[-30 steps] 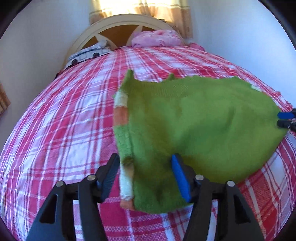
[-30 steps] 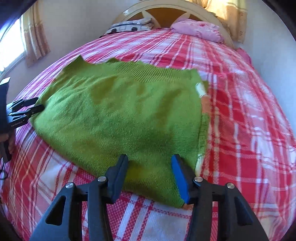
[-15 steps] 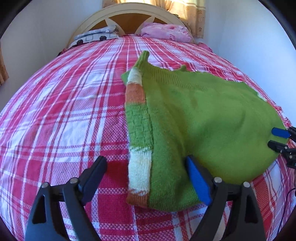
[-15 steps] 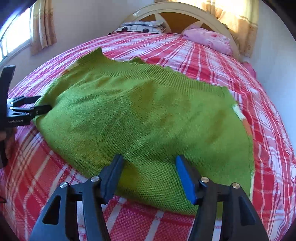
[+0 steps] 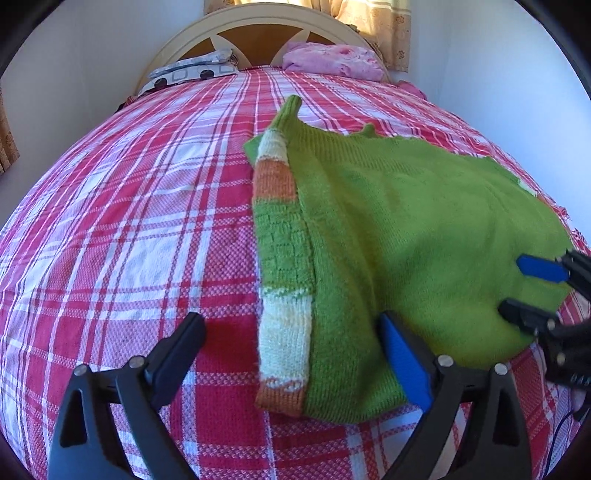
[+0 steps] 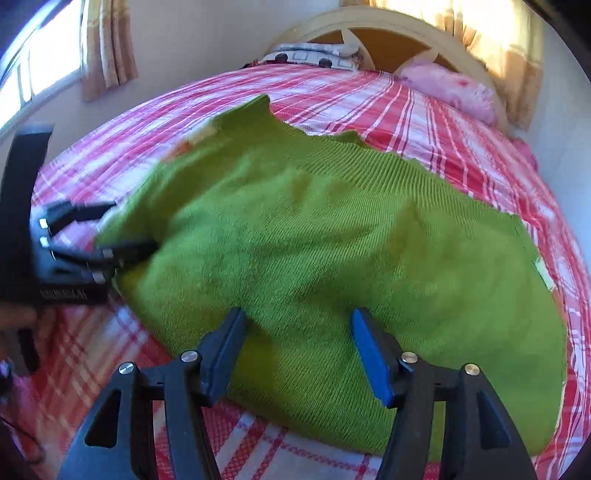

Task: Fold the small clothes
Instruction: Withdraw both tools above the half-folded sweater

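A small green knitted sweater (image 5: 406,229) lies flat on the red plaid bed. A striped band of cream, orange and green (image 5: 282,266) shows along its left edge. My left gripper (image 5: 291,354) is open over the near left corner, holding nothing. My right gripper (image 6: 297,350) is open over the sweater's (image 6: 332,236) near edge, holding nothing. The right gripper (image 5: 532,291) also shows at the right of the left wrist view. The left gripper (image 6: 107,229) shows at the left of the right wrist view.
The red and white plaid bedspread (image 5: 129,221) covers the whole bed. A pink pillow (image 5: 332,61) and a patterned pillow (image 5: 192,70) lie against the cream headboard (image 5: 266,22). White walls and curtains (image 6: 107,48) stand around the bed.
Both grippers have drawn back and opened wider. The sweater's left edge, lifted a second ago, now lies flat with its striped band showing.
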A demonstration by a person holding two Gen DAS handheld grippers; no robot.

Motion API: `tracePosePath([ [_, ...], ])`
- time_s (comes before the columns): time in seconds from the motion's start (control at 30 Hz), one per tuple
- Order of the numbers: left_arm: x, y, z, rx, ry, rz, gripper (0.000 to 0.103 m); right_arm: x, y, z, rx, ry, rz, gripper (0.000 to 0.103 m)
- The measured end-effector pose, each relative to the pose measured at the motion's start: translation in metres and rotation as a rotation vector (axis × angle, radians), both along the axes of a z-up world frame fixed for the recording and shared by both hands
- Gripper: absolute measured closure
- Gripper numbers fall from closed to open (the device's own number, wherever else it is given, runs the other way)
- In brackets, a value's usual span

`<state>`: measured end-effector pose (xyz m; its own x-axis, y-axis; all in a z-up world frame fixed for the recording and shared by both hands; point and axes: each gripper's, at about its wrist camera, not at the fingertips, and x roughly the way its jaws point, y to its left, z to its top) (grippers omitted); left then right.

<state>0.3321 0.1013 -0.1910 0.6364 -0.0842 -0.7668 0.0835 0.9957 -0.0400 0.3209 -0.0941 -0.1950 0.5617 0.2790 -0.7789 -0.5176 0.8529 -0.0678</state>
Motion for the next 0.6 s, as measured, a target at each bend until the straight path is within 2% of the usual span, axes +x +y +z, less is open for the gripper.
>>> tracePosePath([
  [0.2, -0.005, 0.004, 0.002, -0.03, -0.009, 0.003, 0.005, -0.016, -0.014, 0.0, 0.016, 0.012, 0.015, 0.042],
  [0.33, -0.011, 0.007, 0.001, -0.04, -0.002, 0.018, 0.0, -0.02, -0.013, 0.003, -0.005, -0.001, 0.012, 0.042],
  [0.6, -0.028, 0.027, 0.006, -0.128, -0.009, 0.052, 0.0, -0.033, -0.014, 0.012, -0.023, -0.038, 0.013, 0.042],
])
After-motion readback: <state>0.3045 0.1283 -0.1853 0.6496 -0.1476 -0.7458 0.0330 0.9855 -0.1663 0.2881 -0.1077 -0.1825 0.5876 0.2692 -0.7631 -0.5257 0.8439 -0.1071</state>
